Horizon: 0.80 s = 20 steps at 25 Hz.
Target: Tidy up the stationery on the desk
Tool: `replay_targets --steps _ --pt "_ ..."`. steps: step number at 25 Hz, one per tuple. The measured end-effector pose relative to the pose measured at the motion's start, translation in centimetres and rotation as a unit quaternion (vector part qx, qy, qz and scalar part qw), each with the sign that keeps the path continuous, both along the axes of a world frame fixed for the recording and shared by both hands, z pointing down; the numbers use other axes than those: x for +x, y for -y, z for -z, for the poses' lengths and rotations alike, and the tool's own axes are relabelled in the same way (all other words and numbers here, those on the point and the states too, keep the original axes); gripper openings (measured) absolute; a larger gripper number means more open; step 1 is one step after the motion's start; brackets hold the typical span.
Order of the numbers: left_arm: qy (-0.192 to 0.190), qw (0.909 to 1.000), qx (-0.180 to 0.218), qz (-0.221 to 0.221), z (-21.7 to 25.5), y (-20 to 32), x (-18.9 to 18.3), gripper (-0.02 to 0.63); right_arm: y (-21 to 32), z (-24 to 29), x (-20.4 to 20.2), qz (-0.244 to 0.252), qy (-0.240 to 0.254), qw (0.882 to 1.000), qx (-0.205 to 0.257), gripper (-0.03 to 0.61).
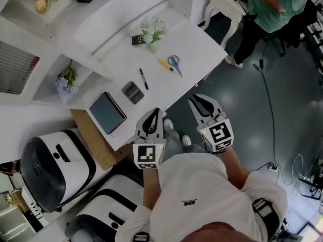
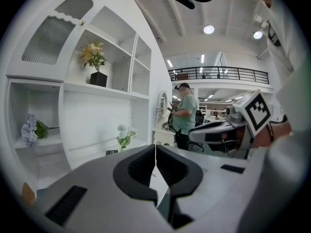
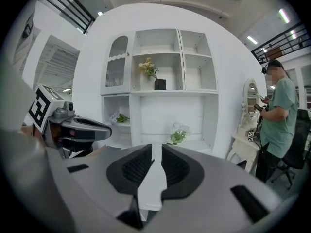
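On the white desk (image 1: pixel 199 43) lie blue-handled scissors (image 1: pixel 174 63), a yellow pen-like item (image 1: pixel 165 64), a black pen (image 1: pixel 144 78), a small grey case (image 1: pixel 132 92) and a dark tablet-like pad (image 1: pixel 107 112). My left gripper (image 1: pixel 153 114) hovers at the desk's near edge, right of the pad; its jaws meet at the tips and hold nothing (image 2: pixel 155 147). My right gripper (image 1: pixel 200 101) hangs just off the desk's near right side, its jaws a narrow gap apart with nothing between them (image 3: pixel 156 147). Neither gripper touches any stationery.
A vase of pale flowers (image 1: pixel 153 33) and a small black item (image 1: pixel 138 39) stand at the desk's back. A brown board (image 1: pixel 93 140) and two white rounded machines (image 1: pixel 55 165) sit left of me. A person in green (image 1: pixel 272 9) stands beyond the desk by another table.
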<state>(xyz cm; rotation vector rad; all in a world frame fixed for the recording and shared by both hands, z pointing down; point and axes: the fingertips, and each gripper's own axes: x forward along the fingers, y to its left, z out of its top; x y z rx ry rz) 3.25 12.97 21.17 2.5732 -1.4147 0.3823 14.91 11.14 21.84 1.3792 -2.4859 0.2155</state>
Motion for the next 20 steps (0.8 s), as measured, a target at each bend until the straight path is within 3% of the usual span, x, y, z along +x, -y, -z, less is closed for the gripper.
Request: replay_targets --steps 20 --pt "-0.001 0.9983 -0.056 -0.015 -7.2 11.1 -7.7 0.0 11.0 -7.4 -8.4 -0.009 -0.027 0.997 -0.072 0.048"
